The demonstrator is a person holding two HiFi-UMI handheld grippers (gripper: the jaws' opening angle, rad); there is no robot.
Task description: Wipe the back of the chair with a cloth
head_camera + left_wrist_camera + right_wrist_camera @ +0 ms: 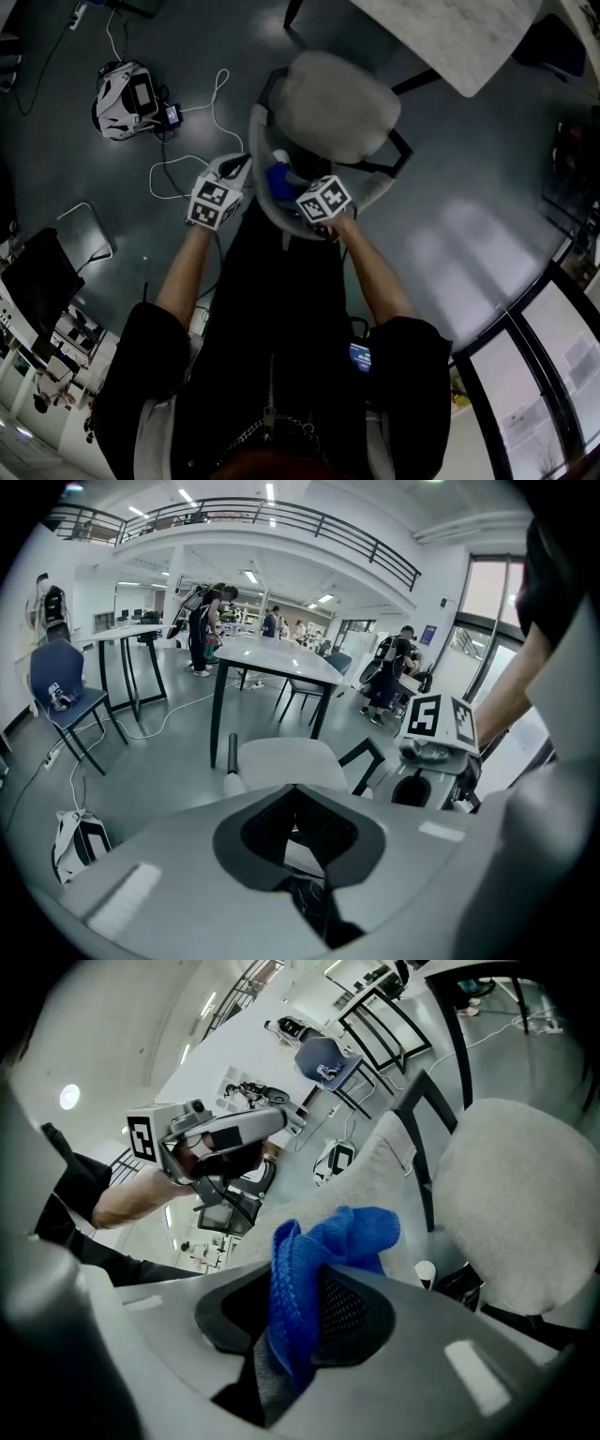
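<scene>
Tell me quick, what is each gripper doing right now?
Left gripper: closed, nothing clearly held.
Right gripper: closed on the blue cloth.

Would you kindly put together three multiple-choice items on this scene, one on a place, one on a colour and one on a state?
1. Where is the blue knitted cloth?
A. Hung over a table edge
B. Between the fingers of the right gripper
C. Spread flat on the seat

2. What colour is the padded seat of the black-framed chair?
A. Red
B. Green
C. Light grey

3. How does the chair stand?
A. Upright on the floor
B. Tipped on its side
C. Upside down on a table

Answers:
1. B, since the right gripper view shows the cloth pinched between its fingers.
2. C, since the seat looks pale grey in every view.
3. A, since the head view looks down on the seat, which is level and faces up.
</scene>
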